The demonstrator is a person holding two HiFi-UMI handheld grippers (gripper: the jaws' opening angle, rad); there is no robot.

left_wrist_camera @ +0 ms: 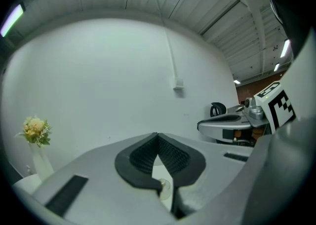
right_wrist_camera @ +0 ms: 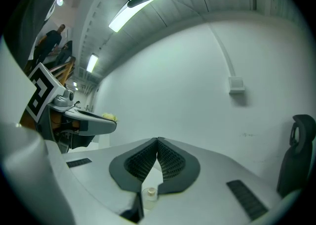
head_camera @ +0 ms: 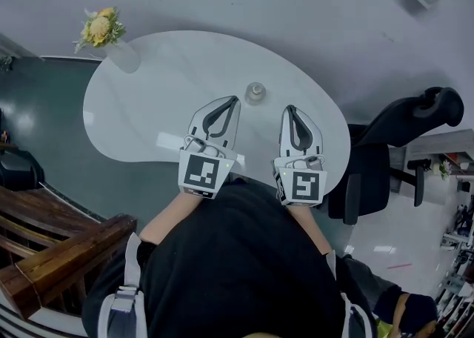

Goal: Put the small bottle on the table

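The small clear bottle (head_camera: 255, 93) stands upright on the white oval table (head_camera: 148, 107), just beyond and between my two grippers. My left gripper (head_camera: 235, 99) is shut with nothing in it, its tip just left of the bottle. My right gripper (head_camera: 287, 109) is also shut and empty, its tip a little to the bottle's right. In the left gripper view the bottle (left_wrist_camera: 164, 188) shows low down through the gap behind the closed left gripper (left_wrist_camera: 158, 135). The right gripper view shows the bottle (right_wrist_camera: 149, 194) the same way below the closed right gripper (right_wrist_camera: 158, 141).
A vase of yellow flowers (head_camera: 104, 29) stands at the table's far left edge, also seen as the vase (left_wrist_camera: 37, 140) in the left gripper view. A black office chair (head_camera: 392, 144) is right of the table. A wooden bench (head_camera: 44, 240) lies at the lower left.
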